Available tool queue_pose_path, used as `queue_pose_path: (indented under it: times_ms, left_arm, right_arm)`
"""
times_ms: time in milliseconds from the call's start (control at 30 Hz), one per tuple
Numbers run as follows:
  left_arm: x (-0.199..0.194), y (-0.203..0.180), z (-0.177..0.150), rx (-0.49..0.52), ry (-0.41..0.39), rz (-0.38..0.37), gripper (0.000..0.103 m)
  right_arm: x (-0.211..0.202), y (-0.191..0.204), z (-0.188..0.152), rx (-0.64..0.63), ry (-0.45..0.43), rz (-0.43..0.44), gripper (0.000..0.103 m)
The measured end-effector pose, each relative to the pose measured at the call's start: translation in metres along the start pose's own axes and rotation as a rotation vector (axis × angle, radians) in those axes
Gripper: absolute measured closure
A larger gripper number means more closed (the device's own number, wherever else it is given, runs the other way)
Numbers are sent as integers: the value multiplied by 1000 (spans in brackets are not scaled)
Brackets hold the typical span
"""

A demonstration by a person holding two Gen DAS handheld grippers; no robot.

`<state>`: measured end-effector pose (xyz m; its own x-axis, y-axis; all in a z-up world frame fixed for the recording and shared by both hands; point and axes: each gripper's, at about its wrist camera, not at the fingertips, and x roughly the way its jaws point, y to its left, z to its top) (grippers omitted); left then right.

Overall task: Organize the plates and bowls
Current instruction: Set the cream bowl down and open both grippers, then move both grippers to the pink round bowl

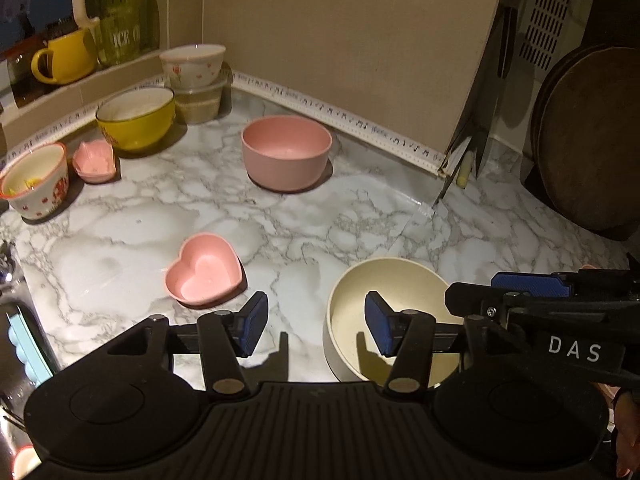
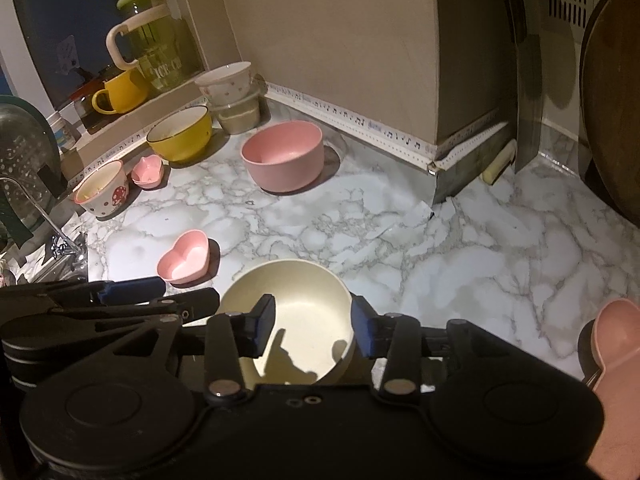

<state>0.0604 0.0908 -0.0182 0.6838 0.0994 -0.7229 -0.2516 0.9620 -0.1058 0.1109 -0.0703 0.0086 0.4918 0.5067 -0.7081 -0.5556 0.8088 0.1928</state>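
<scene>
A cream bowl [image 1: 362,300] [image 2: 296,292] stands on the marble counter [image 1: 320,224], close in front of both grippers. My left gripper [image 1: 318,326] is open; its right finger hangs over the bowl's inside and its left finger is outside the rim. My right gripper [image 2: 314,330] is open, low over the same bowl, with the jaws near the two sides of its rim. A round pink bowl [image 1: 286,152] [image 2: 282,154] stands further back. A pink heart-shaped dish [image 1: 204,270] [image 2: 184,258] lies to the left of the cream bowl.
Along the back left stand a yellow bowl [image 1: 136,118], a small pink dish [image 1: 95,160], a mushroom-print cup [image 1: 36,180], and a floral bowl on a lidded tub [image 1: 194,64]. A yellow mug [image 1: 66,58] and jug sit on the ledge. Round boards [image 1: 588,140] lean right. A pink spoon [image 2: 616,332] lies right.
</scene>
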Motion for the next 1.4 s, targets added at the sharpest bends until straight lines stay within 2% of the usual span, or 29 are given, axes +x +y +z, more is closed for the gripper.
queue_pose_path:
  times_ms: [267, 333, 400, 433, 500, 533, 600, 833, 1133, 1400]
  left_arm:
    - [-18, 11, 6, 3, -61, -4, 42]
    - [-22, 15, 9, 0, -71, -6, 42]
    - [-26, 17, 11, 1, -85, -6, 41]
    - [-27, 19, 13, 0, -92, -3, 40]
    - [-30, 23, 16, -13, -108, 7, 25]
    - [-30, 26, 18, -24, -117, 8, 23]
    - [-30, 31, 22, -37, -121, 6, 23]
    - [-10, 41, 48, -64, -100, 31, 23]
    - [40, 52, 94, -102, -26, 61, 23]
    - [81, 61, 131, -124, -3, 110, 23]
  right_arm:
    - [-18, 13, 4, -19, -71, -17, 37]
    - [-22, 15, 6, -27, -90, -22, 26]
    - [-25, 18, 7, -38, -108, -25, 21]
    - [-26, 20, 9, -43, -115, -23, 18]
    - [-27, 21, 12, -46, -128, -26, 13]
    - [-28, 21, 14, -43, -133, -26, 7]
    - [-26, 20, 20, -47, -137, -20, 3]
    - [-8, 14, 49, -57, -115, -11, 2]
    - [37, -9, 95, -55, -58, -2, 3]
    - [79, -9, 118, -79, -20, -6, 10]
